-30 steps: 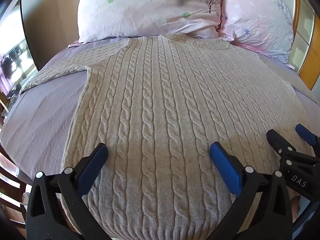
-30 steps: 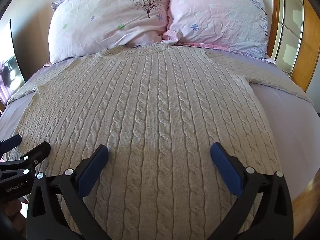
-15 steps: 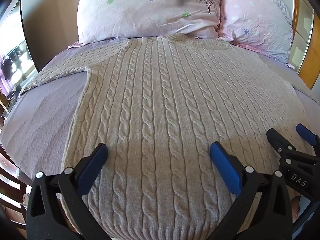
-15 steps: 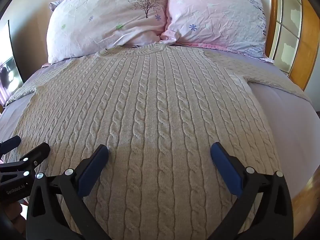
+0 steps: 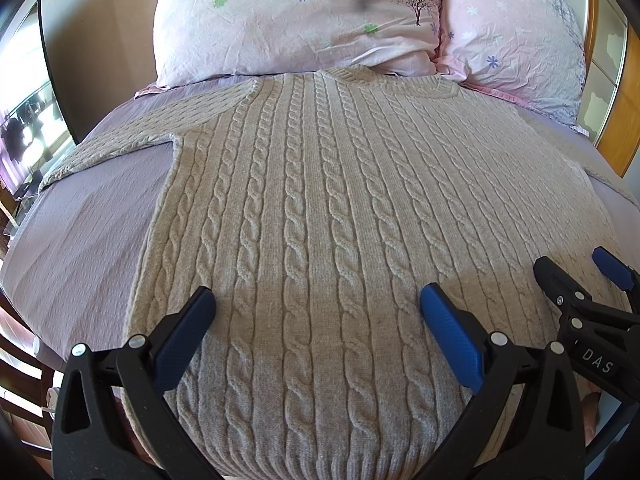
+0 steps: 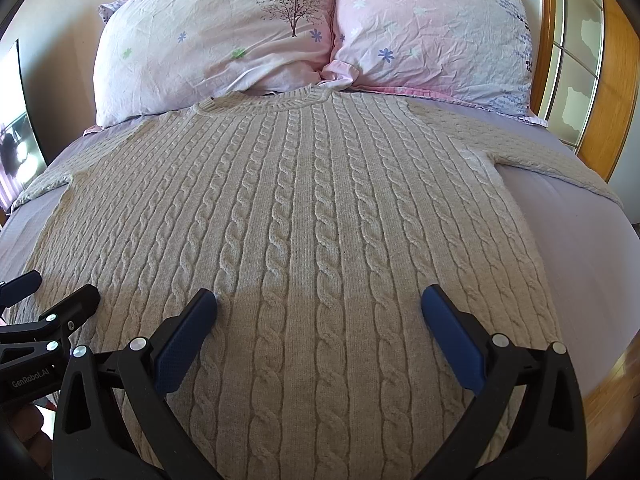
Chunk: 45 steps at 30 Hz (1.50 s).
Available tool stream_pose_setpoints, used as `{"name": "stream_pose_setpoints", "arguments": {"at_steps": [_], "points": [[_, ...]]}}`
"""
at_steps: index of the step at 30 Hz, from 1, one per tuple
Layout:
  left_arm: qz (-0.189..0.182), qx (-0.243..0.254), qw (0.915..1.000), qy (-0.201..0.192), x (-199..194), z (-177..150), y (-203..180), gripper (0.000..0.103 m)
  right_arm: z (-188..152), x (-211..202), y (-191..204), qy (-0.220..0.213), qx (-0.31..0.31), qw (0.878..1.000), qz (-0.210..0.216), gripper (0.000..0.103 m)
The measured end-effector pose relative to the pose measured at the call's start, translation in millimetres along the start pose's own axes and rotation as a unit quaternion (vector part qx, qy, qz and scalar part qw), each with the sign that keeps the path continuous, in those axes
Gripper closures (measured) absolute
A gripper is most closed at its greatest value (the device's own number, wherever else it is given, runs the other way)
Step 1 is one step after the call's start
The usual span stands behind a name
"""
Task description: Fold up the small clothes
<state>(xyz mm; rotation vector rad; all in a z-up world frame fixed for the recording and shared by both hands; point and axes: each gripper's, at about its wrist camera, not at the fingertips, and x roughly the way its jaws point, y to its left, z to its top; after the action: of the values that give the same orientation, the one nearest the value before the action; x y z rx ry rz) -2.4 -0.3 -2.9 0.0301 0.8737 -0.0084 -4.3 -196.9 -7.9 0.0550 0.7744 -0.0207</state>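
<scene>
A beige cable-knit sweater point(image 5: 320, 208) lies flat and face up on the bed, collar toward the pillows, both sleeves spread out to the sides; it also shows in the right wrist view point(image 6: 312, 220). My left gripper point(image 5: 316, 304) is open and empty, hovering over the sweater's lower left part near the hem. My right gripper point(image 6: 318, 304) is open and empty over the lower right part. Each gripper shows at the edge of the other's view: the right gripper point(image 5: 580, 280) and the left gripper point(image 6: 48, 292).
The lilac bed sheet point(image 5: 80, 232) shows on both sides of the sweater point(image 6: 580, 240). Two pink floral pillows point(image 6: 216, 40) point(image 6: 432, 32) lie at the head. A wooden headboard frame point(image 6: 616, 80) stands at right. A dark screen point(image 5: 24, 92) stands at left.
Both grippers have crept slightly forward over the sweater; the jaws have stayed open and the sweater has not moved.
</scene>
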Motion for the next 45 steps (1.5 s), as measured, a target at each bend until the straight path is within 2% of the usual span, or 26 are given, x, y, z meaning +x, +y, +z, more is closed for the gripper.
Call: {"name": "stream_pose_setpoints", "arguments": {"at_steps": [16, 24, 30, 33, 34, 36, 37, 39, 40, 41, 42, 43, 44, 45], "points": [[0.0, 0.001, 1.0, 0.0, 1.6, -0.1, -2.5, 0.002, -0.5, -0.3, 0.6, -0.001, 0.0, 1.0, 0.0, 0.001], [-0.003, 0.005, 0.9999, 0.011, 2.8, 1.0, -1.6, 0.002, 3.5, 6.3, 1.9, 0.024, -0.007, 1.0, 0.002, 0.001], [-0.011, 0.015, 0.9996, 0.023, 3.8, 2.9, -0.5, 0.002, 5.8, 7.3, 0.3, 0.028, -0.031, 0.999, 0.024, 0.001], [-0.015, 0.025, 0.9989, 0.036, 5.6, 6.1, -0.5, 0.002, 7.6, 6.2, -5.1, 0.014, -0.065, 0.996, 0.059, 0.001], [-0.015, 0.032, 0.9986, 0.04, 6.0, 8.3, -0.9, 0.002, 15.1, 5.9, -15.3, 0.018, -0.063, 0.996, 0.065, 0.001], [-0.027, 0.037, 0.9983, 0.036, 2.0, 16.9, 4.3, 0.002, 34.7, -2.2, -51.7, -0.008, -0.015, 0.998, 0.054, 0.001], [-0.042, 0.03, 0.9984, 0.022, -3.0, 22.7, 11.4, 0.002, 52.5, -12.2, -94.7, -0.042, 0.046, 0.997, 0.043, 0.001], [-0.064, 0.01, 0.9978, -0.016, -13.0, 37.5, 30.2, 0.002, 69.5, -20.7, -151.8, -0.073, 0.13, 0.988, 0.027, 0.001], [-0.066, 0.002, 0.9969, -0.042, -17.2, 43.2, 38.7, 0.002, 78.4, -22.5, -196.5, -0.085, 0.197, 0.977, 0.011, 0.001], [-0.059, -0.011, 0.9943, -0.088, -22.0, 50.1, 52.1, 0.002, 83.4, -20.8, -230.8, -0.088, 0.245, 0.966, -0.002, 0.001], [-0.052, -0.016, 0.9926, -0.109, -23.8, 53.3, 57.9, 0.002, 86.5, -17.5, -261.5, -0.089, 0.284, 0.955, -0.012, 0.009], [-0.039, -0.019, 0.9899, -0.135, -24.1, 58.7, 67.2, 0.002, 88.2, -11.1, -298.8, -0.086, 0.329, 0.94, -0.026, 0.023], [-0.033, -0.017, 0.9892, -0.142, -22.3, 63.5, 71.2, 0.002, 88.1, -2.4, -332.9, -0.077, 0.369, 0.925, -0.042, 0.027], [-0.025, -0.014, 0.9894, -0.142, -18.4, 71.3, 75.5, 0.002, 86.4, 3.6, -351.6, -0.071, 0.394, 0.915, -0.049, 0.037]]}}
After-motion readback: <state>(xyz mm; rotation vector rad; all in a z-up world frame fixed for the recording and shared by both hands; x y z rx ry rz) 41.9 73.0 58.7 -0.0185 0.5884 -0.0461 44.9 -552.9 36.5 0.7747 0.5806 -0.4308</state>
